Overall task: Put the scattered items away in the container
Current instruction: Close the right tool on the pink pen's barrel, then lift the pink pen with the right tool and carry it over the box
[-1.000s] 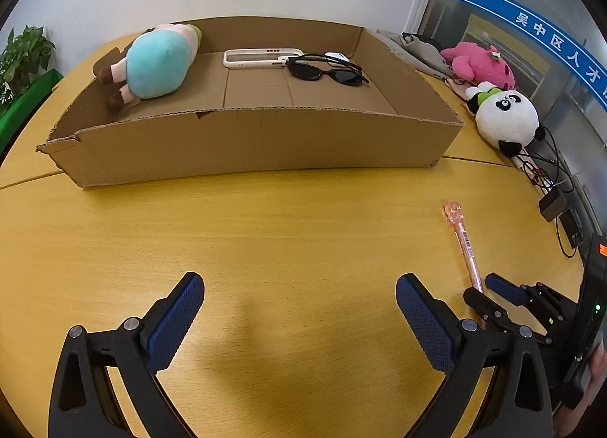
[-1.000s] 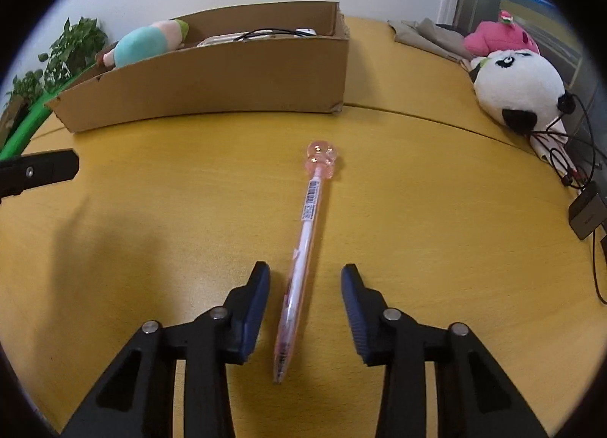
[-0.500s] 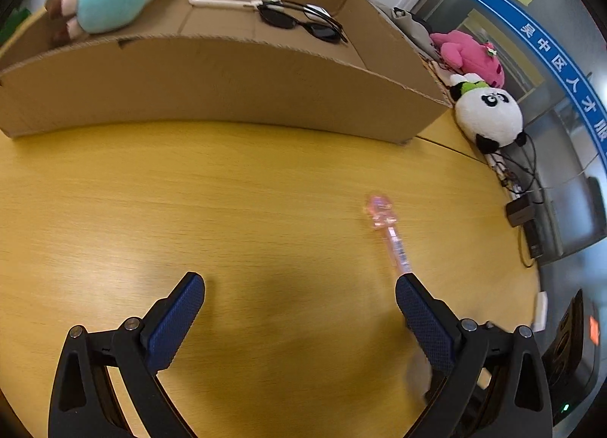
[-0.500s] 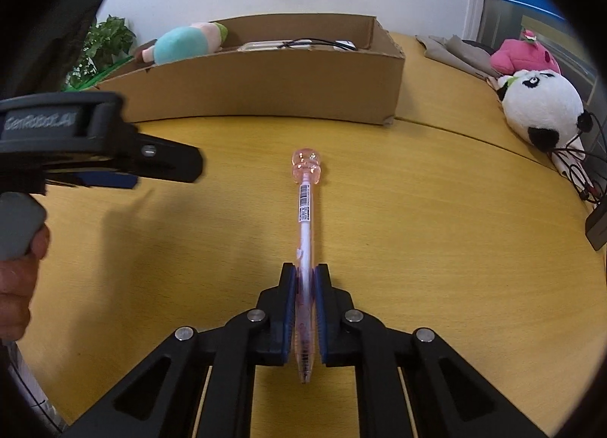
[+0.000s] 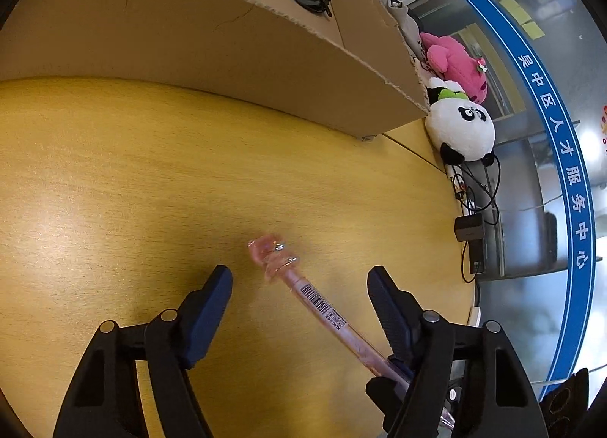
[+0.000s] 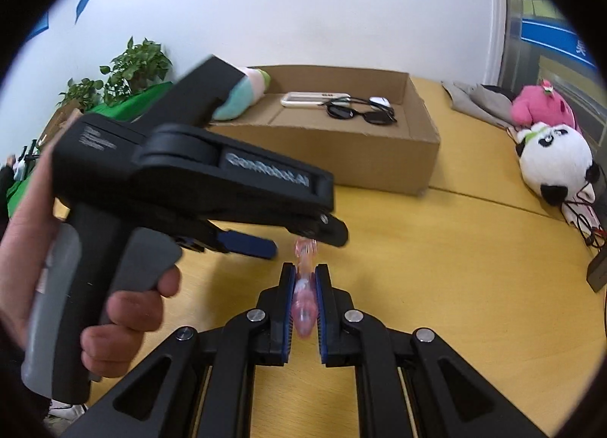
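One item was in hand at this moment: a slim pink pen [image 6: 303, 297] with a moulded translucent topper, clenched near its writing end between the fingers of the right gripper [image 6: 303, 309] and carried clear of the yellow bench [image 5: 151, 180]. The pen was seen in the left wrist view to run on a slant through the gap of the left gripper [image 5: 299, 301], whose fingers had just been closing round it but were not yet pressed on it; the barrel with its barcode label lay between them, touching neither pad. The pen was judged to be light, stiff and smooth, so little squeeze was thought to be needed, though a round plastic barrel was expected to roll or pivot in a hold taken far from its middle. The topper end was reckoned the heavier and the more fragile part, and a hold on the labelled barrel just below it, or nearer the middle, was considered the safer. The cardboard box [image 6: 379, 157] stood beyond on the bench, with sunglasses [image 6: 360, 115], a white case [image 6: 303, 99] and a teal plush toy [image 6: 242, 98] already lying in it. A panda plush [image 6: 554, 157] and a pink plush [image 6: 542, 107] were lying outside the box, near the bench edge.
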